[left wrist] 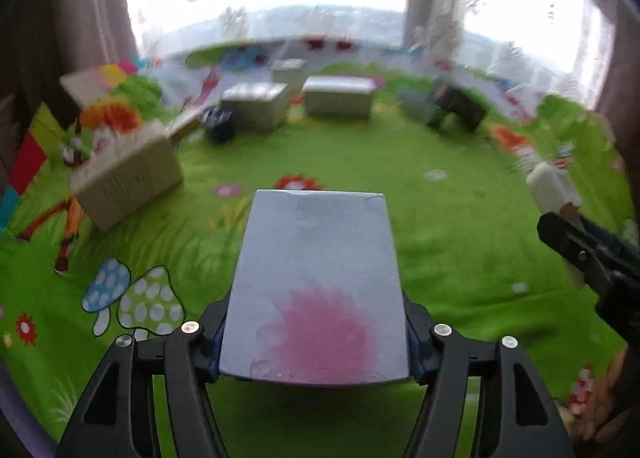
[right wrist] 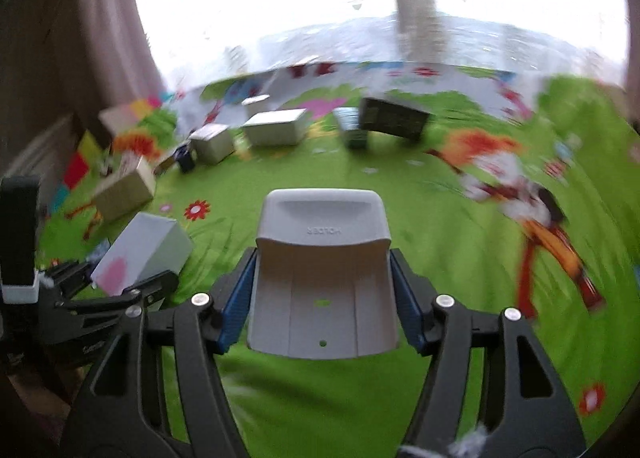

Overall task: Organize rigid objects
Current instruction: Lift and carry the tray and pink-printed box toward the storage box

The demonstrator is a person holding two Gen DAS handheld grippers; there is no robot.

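My left gripper (left wrist: pixel 314 342) is shut on a white box with a pink blotch (left wrist: pixel 316 282) and holds it above the green play mat (left wrist: pixel 440 226). The box and left gripper also show in the right wrist view (right wrist: pixel 140 254) at the left. My right gripper (right wrist: pixel 322 314) is shut on a white plastic holder (right wrist: pixel 322 258), also above the mat. That holder shows at the right edge of the left wrist view (left wrist: pixel 552 186).
Several boxes lie on the mat farther back: a cream box (left wrist: pixel 128 178) at the left, two white boxes (left wrist: pixel 338 94), a dark box (left wrist: pixel 458 106) and a small dark object (left wrist: pixel 220 126). Curtains and a bright window stand behind.
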